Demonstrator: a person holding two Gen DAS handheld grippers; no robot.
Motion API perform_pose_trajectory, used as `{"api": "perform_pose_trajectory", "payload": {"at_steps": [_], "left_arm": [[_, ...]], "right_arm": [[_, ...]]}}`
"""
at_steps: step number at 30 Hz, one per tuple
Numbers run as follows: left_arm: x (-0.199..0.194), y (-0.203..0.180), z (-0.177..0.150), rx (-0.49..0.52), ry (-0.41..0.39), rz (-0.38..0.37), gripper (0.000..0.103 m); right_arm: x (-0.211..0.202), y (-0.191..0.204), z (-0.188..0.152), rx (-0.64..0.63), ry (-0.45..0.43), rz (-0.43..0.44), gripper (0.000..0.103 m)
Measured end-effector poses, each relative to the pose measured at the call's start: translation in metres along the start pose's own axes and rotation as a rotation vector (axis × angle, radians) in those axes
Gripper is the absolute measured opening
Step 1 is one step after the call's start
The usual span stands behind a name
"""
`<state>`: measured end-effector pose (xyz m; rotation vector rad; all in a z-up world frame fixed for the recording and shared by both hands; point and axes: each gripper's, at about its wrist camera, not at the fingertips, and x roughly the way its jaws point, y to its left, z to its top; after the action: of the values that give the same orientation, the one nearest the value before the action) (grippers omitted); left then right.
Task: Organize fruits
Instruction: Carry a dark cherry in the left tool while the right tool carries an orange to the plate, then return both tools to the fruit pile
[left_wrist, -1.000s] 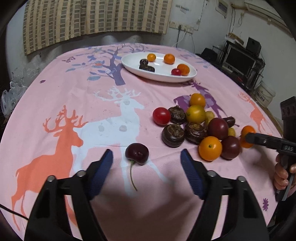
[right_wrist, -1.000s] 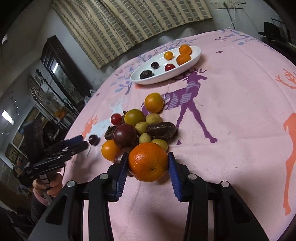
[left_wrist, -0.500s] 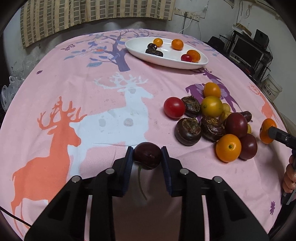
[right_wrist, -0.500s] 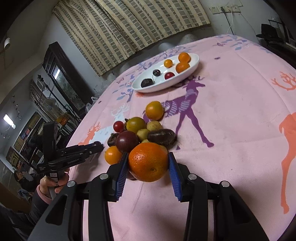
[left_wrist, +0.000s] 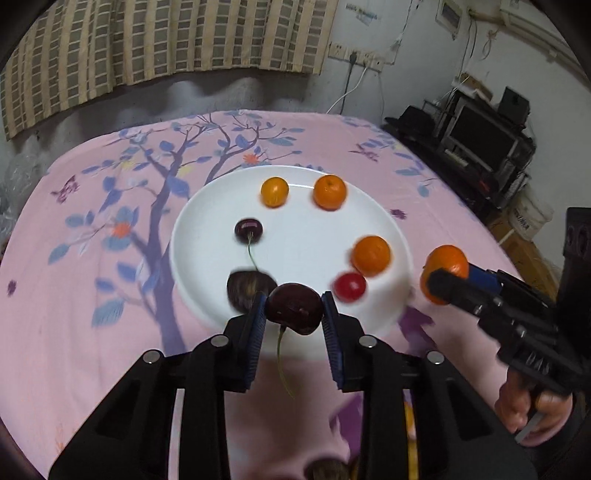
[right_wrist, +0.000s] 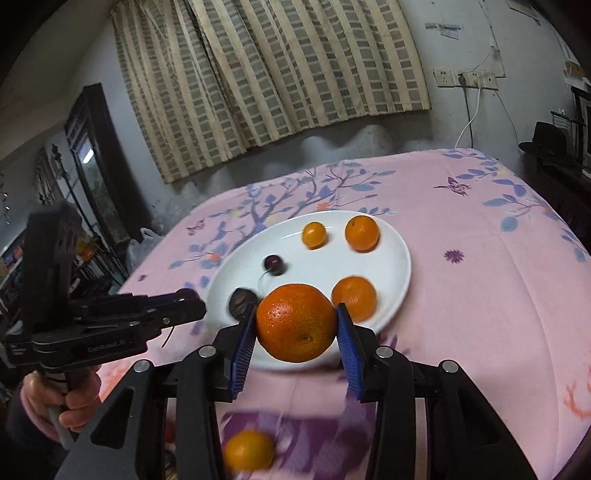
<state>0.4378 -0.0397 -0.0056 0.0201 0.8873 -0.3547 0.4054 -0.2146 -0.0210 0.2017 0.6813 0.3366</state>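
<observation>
Left gripper: clenched on dark cherry, blue pads pressed against both sides, stem hanging down between the fingers. Held above the near rim of the white plate.

Right gripper: clenched on large orange, likewise over the plate's near edge; in the left view, seen just off the plate's right rim.

On the plate, near to far: dark brown fruit and small red fruit at the near side; orange fruit beside the red one; second cherry with stem toward the middle; two smaller orange fruits at the far side, apart from each other.

Below the right gripper: one blurred orange fruit on the pink printed tablecloth.

Beyond the table: striped curtain, wall sockets.
</observation>
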Motion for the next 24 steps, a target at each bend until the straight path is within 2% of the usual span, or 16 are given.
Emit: {"api": "perform_pose_trajectory", "payload": {"at_steps": [5,6,7,8,9,11,14,19,21,24], "left_arm": [[0.043,0.000,0.018,0.026,0.049,0.067,0.030],[0.044,0.001,0.017,0.027,0.051,0.082,0.036],[0.042,0.001,0.016,0.026,0.046,0.108,0.047],[0.036,0.001,0.013,0.027,0.034,0.137,0.080],[0.023,0.000,0.010,0.030,-0.010,0.169,0.099],[-0.008,-0.002,-0.003,0.049,-0.096,0.202,0.099],[-0.041,-0.004,-0.024,0.057,-0.092,0.190,0.099],[-0.094,-0.006,-0.095,0.008,-0.101,0.133,0.099],[-0.108,-0.004,-0.126,-0.036,-0.110,0.105,0.099],[-0.119,-0.006,-0.163,-0.067,-0.109,0.111,0.099]], "right_arm": [[0.038,-0.002,0.005,-0.032,0.060,-0.012,0.044],[0.039,-0.001,0.005,-0.042,0.065,-0.019,0.053],[0.034,0.001,0.004,-0.046,0.055,-0.030,0.064],[0.025,0.004,0.001,-0.046,0.028,-0.032,0.076],[0.015,0.006,0.000,-0.051,0.002,-0.026,0.077],[-0.008,0.014,-0.006,-0.089,-0.009,-0.006,0.077],[-0.050,0.027,-0.028,-0.130,-0.017,0.001,0.078],[-0.115,0.052,-0.081,-0.210,-0.029,-0.008,0.082],[-0.134,0.060,-0.110,-0.205,-0.030,-0.040,0.084],[-0.150,0.070,-0.142,-0.186,-0.010,-0.068,0.085]]}}
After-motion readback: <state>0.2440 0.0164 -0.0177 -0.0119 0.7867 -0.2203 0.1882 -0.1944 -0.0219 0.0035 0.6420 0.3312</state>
